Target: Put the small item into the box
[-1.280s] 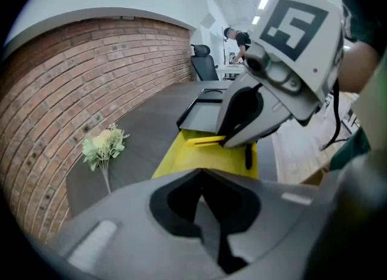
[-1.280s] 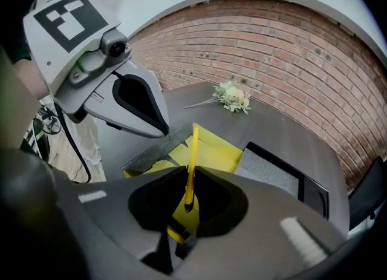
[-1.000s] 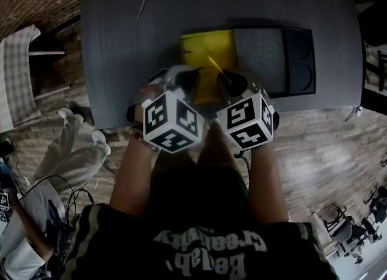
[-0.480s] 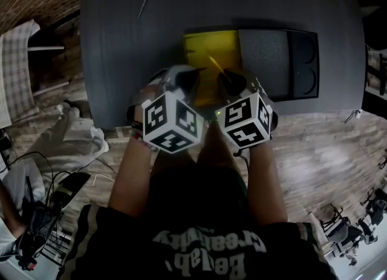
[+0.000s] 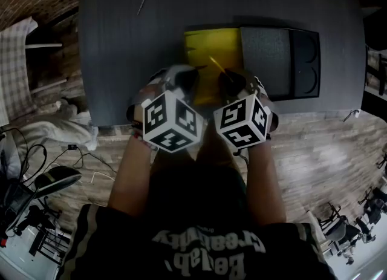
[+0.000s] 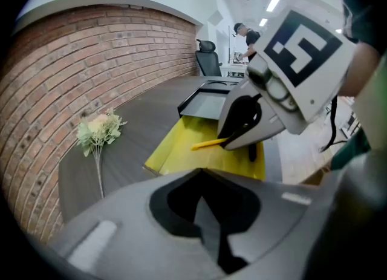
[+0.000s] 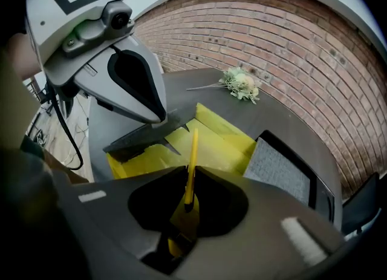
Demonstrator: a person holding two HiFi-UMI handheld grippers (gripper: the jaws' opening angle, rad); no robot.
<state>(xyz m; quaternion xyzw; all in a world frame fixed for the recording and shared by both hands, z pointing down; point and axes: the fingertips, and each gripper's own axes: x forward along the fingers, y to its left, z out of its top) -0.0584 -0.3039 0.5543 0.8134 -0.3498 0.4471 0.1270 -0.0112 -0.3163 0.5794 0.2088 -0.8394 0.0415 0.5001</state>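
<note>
A thin yellow stick (image 7: 192, 152) is pinched between the jaws of my right gripper (image 7: 191, 173) and juts forward over the yellow open box (image 7: 214, 146). The head view shows the stick (image 5: 214, 64) slanting above the yellow box (image 5: 208, 49), ahead of the right gripper (image 5: 230, 81). My left gripper (image 5: 187, 79) hovers beside it at the box's near edge. Its jaws (image 6: 202, 173) are shut and hold nothing. In the left gripper view the stick (image 6: 208, 144) pokes out of the right gripper (image 6: 242, 130).
A black case (image 5: 305, 61) with a grey foam pad (image 5: 266, 55) lies against the yellow box's right side. A small bunch of flowers (image 7: 242, 83) lies at the table's far left. The dark table's (image 5: 127, 43) near edge runs just under both grippers.
Both grippers stay almost where they were, with the stick still in the right one. The head view has shifted a little, and a person at the left of the floor has moved out of view.
</note>
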